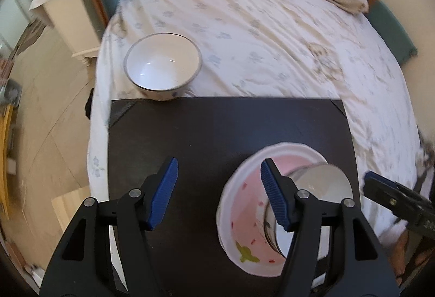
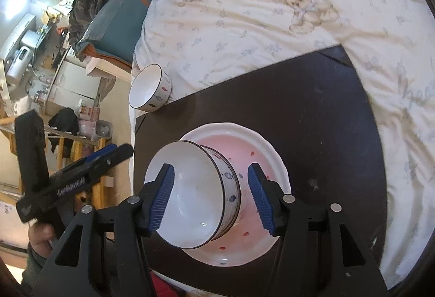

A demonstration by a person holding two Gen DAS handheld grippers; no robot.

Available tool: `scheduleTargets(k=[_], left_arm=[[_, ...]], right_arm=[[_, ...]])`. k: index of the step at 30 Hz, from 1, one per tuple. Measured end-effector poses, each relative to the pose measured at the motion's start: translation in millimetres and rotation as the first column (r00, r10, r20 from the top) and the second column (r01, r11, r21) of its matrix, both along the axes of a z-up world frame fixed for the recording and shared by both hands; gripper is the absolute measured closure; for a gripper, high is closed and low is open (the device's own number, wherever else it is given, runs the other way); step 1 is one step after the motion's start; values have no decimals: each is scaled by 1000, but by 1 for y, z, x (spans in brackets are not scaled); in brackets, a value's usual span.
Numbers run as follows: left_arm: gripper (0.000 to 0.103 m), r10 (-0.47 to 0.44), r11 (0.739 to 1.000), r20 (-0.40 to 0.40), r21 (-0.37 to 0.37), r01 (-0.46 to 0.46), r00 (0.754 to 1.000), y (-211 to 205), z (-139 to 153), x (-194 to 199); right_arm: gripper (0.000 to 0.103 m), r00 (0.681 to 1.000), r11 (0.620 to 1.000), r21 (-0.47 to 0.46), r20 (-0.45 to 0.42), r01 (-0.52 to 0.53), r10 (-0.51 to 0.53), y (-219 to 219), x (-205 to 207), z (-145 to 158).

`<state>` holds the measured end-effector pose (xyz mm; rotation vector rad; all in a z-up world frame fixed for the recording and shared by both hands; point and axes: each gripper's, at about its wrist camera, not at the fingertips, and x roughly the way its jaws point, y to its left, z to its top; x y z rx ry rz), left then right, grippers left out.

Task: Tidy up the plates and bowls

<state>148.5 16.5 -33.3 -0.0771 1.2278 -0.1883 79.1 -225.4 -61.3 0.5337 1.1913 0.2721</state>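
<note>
Both hand-held grippers gape; bowl (image 2: 201, 196) sits on pink plate (image 2: 261, 150).

We lose the near part of the pink plate (image 1: 244, 218) behind the left gripper's (image 1: 218, 195) arms in the left wrist view, and the bowl (image 1: 323, 188) standing on it is half covered too. Over on the right wrist view, the dark board's (image 2: 312, 112) near edge runs under the right gripper (image 2: 210, 197) and out of frame. The far shelves by the left border are too blurred and small for us to read.
</note>
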Motion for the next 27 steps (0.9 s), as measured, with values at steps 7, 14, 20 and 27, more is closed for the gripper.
scheduleTargets(k=[7,14,20,27], left_arm=[[43,62,991,99,115,-73,993,24,5,21],[43,215,972,89,80,-222,973,67,0,48],[43,292,956,25,19,-292,956,88,-19,65],[43,308,950,42,40,-310,950,108,-32,93]], right_arm=[[24,1000,999,-34,20,15,-15,-2,20,22],[18,996,999,-44,88,12,-8,17,61,54],[17,987,996,-86,163,12,3,46,104,74],[17,998,988,-150,56,-27,36,84,162,65]])
